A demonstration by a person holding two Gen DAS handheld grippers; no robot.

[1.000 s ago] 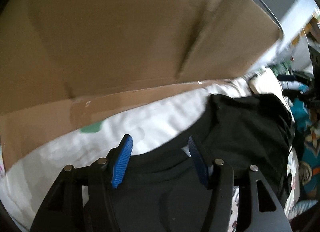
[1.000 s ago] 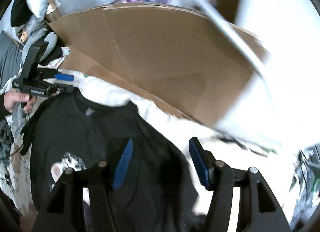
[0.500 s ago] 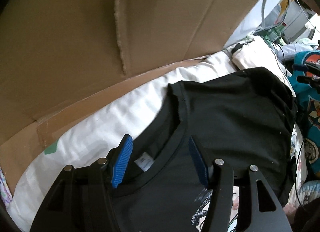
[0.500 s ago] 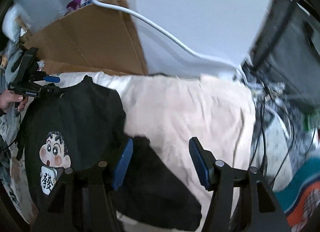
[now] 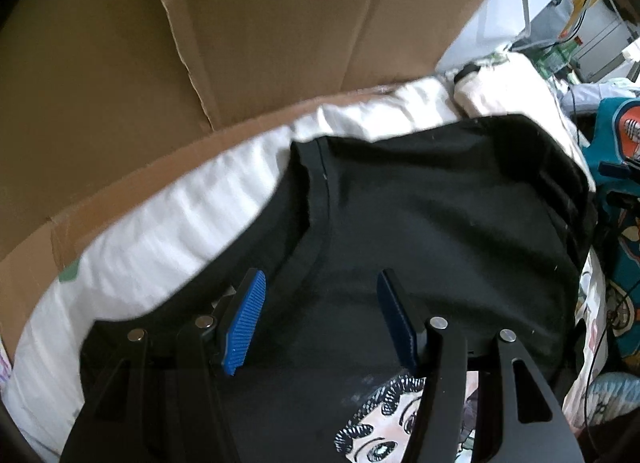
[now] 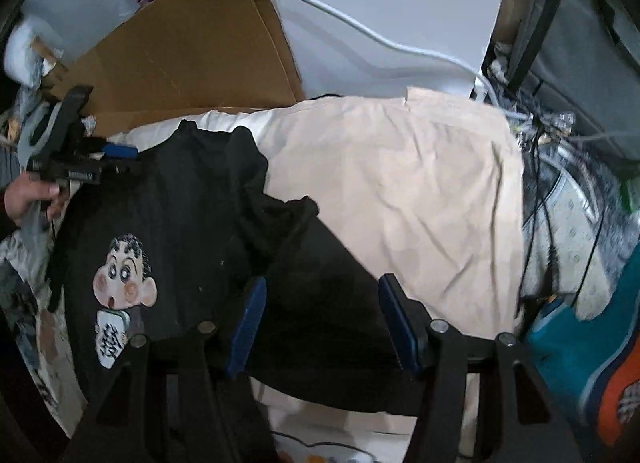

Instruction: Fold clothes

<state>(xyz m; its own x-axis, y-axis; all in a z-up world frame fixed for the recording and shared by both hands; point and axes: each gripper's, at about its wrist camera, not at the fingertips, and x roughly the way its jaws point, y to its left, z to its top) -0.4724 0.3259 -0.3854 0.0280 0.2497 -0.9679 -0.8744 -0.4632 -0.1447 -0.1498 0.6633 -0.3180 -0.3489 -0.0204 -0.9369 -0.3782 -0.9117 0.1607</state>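
A black T-shirt (image 5: 420,223) with a cartoon face print (image 5: 384,423) lies spread on the bed. My left gripper (image 5: 320,279) hovers open just above its chest, right below the ribbed collar (image 5: 316,199), with nothing between the blue pads. In the right wrist view the same T-shirt (image 6: 180,203) shows its print (image 6: 124,275) at the left. My right gripper (image 6: 322,283) stands open over the shirt's black sleeve (image 6: 320,263), which lies out on beige cloth. The left gripper (image 6: 120,153) appears there at the shirt's far edge, held by a hand (image 6: 28,195).
Flattened cardboard (image 5: 240,43) leans behind the bed. A white pillow (image 5: 180,223) lies under the collar and a beige cloth (image 6: 400,191) covers the right side. A white cable (image 6: 360,27) crosses the wall; dark cables (image 6: 540,183) and a teal garment (image 6: 580,351) crowd the right.
Both grippers slid sideways over the shirt and sank a little. The left one went from the shoulder to below the collar. The right one swung from the body to the sleeve. Jaws kept their gap.
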